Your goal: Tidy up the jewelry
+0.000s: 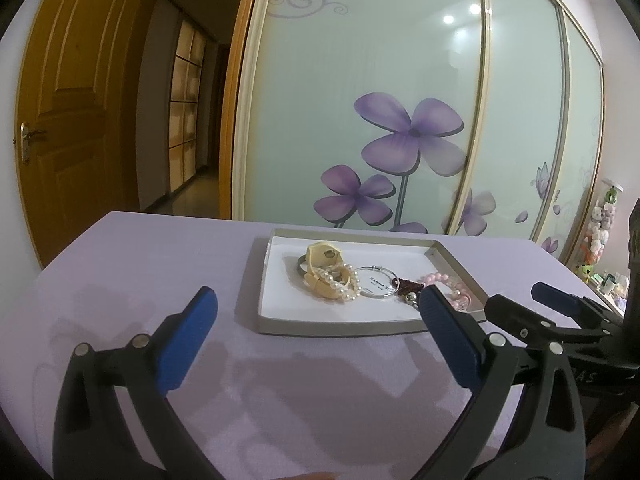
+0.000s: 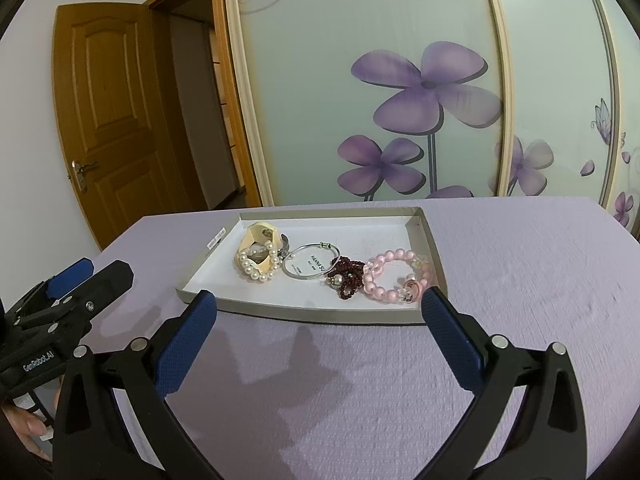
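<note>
Right, five pieces sit in the shallow grey cardboard tray (image 2: 430,256) on the lilac tablecloth (image 2: 520,280): a cream faceted bangle (image 2: 256,240), a white pearl bracelet (image 2: 258,268) draped over it, a tagged silver wire bangle (image 2: 312,266), a dark red bead strand (image 2: 348,276), and a pink bead bracelet (image 2: 396,278). A dark item under the cream bangle is hard to identify. The left gripper (image 1: 318,312) and right gripper (image 2: 318,312) hover at the near edge, both spread wide, holding nothing.

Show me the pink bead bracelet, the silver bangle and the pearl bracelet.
pink bead bracelet (image 2: 374,280), right wrist view, on its left beads.
silver bangle (image 2: 291,274), right wrist view, on its lower-left rim.
pearl bracelet (image 2: 256,276), right wrist view, on its lower pearls.
</note>
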{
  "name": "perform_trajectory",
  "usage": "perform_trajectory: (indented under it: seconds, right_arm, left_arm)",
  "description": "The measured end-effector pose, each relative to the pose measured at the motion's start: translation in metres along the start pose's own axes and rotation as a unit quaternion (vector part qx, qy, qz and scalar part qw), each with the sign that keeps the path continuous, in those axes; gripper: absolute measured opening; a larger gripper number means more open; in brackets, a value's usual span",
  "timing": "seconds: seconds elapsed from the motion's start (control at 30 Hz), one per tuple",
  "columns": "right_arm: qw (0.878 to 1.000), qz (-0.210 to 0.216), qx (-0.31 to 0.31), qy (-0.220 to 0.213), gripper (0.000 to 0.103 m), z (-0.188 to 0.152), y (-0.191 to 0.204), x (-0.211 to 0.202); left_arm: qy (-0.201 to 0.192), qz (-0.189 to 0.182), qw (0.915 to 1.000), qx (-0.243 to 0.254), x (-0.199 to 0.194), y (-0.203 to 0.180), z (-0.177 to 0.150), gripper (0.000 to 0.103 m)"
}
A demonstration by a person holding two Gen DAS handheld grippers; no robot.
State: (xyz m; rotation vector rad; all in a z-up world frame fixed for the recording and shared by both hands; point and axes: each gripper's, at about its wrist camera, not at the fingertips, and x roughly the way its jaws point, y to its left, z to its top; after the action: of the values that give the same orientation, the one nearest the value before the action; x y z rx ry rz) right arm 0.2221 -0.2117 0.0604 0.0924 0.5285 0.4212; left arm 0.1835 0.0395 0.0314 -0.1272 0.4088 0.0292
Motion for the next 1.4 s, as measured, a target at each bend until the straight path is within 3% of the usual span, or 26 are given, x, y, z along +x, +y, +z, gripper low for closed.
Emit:
perform_trajectory:
  seconds: [1.4]
  right_arm:
    - [1.0,0.0,0.001,0.002,0.102,-0.004,0.0024,0.0043]
  left_arm:
    - [-0.002,-0.009,0.9999,-0.004,0.0058,-0.0006,0.0049,0.101]
